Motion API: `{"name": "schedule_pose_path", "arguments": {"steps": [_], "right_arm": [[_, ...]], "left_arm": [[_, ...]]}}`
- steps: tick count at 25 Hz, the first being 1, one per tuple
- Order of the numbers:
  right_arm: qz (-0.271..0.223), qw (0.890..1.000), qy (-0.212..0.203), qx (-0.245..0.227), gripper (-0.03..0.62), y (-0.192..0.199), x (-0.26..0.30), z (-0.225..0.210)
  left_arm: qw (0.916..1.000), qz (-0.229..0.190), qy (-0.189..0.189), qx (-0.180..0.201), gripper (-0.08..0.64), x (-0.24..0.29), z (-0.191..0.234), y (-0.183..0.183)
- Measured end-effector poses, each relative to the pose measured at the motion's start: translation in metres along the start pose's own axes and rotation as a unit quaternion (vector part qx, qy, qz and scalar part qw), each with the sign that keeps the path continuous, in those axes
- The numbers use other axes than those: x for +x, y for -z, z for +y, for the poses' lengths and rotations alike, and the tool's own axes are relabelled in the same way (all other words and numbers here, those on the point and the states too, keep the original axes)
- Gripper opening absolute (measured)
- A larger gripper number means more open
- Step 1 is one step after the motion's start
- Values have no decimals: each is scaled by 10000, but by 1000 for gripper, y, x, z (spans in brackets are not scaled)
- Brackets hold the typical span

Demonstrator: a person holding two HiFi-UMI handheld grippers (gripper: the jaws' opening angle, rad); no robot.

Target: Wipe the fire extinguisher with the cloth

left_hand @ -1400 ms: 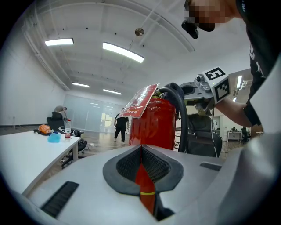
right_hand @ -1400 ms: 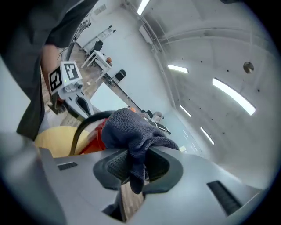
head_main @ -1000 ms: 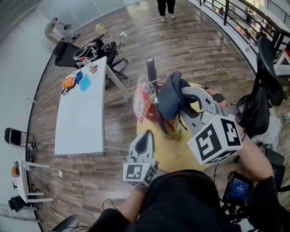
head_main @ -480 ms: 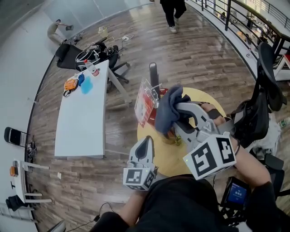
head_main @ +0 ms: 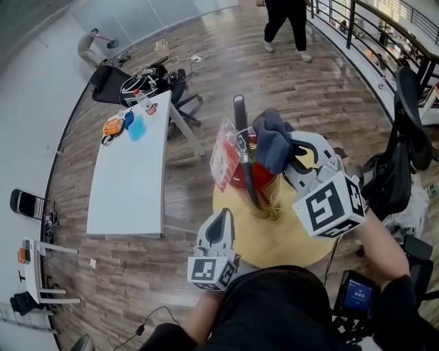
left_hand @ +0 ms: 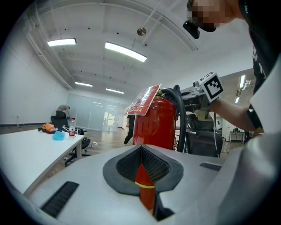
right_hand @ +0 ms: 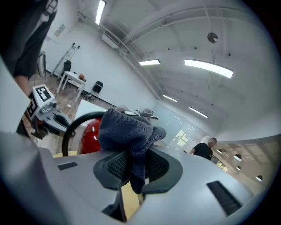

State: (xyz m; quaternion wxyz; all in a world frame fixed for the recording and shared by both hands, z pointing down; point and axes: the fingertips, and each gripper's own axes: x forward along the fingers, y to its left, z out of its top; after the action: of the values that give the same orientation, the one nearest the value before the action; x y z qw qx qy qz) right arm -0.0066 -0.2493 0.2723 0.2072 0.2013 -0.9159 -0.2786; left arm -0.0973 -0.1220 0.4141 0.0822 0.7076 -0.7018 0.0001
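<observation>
Right gripper [head_main: 293,149]: my jaws are clenched on the grey-blue cloth [head_main: 273,140]. In the right gripper view it's pinched between the pads, with one bunch above them and a tail hanging below. The cloth sits against the upper part of the red fire extinguisher [head_main: 241,175], on its right side by the top fittings; it looks like it's touching, but I can't see the exact contact spot. The extinguisher stands upright on the round yellow table [head_main: 278,241], near the far edge. A black hose [head_main: 248,179] runs down its front, and a red-and-white tag [head_main: 222,156] hangs off its left side. Left gripper [head_main: 221,218]: my jaws are pressed together with nothing between them. It's held low over the near-left edge of the table, apart from the extinguisher and pointing at it. The left gripper view shows the red cylinder straight ahead past the closed tips. A long white table [head_main: 127,179] is off to the left with small items on its far end. A person [head_main: 285,20] is on the wood floor beyond.
</observation>
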Motion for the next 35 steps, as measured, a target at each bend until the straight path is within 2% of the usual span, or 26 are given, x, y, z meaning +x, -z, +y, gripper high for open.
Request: {"name": "schedule_pose_path", "arguments": {"steps": [6, 11, 16, 22, 27, 32, 35], "right_arm": [[315, 9994, 167, 12, 72, 35, 18, -11], [793, 9962, -364, 14, 72, 92, 32, 33], [1245, 9880, -915, 91, 71, 143, 43, 82], [1831, 9677, -1673, 462, 71, 216, 55, 154], [2297, 9352, -2556, 850, 72, 275, 62, 228], [2356, 9116, -2798, 1874, 72, 303, 67, 266], [2221, 8994, -2866, 2442, 72, 308, 68, 282]], "left_arm": [[10000, 58, -37, -26, 23, -6, -1, 3], [9999, 128, -64, -22, 23, -10, 2, 8], [9998, 211, -68, -24, 23, -9, 0, 13], [9994, 319, -93, 5, 23, -10, 1, 17], [9989, 455, -99, 69, 23, -11, 4, 22], [9985, 508, -206, 56, 23, -12, 10, 22], [9982, 534, -269, 42, 23, -16, 18, 25]]}}
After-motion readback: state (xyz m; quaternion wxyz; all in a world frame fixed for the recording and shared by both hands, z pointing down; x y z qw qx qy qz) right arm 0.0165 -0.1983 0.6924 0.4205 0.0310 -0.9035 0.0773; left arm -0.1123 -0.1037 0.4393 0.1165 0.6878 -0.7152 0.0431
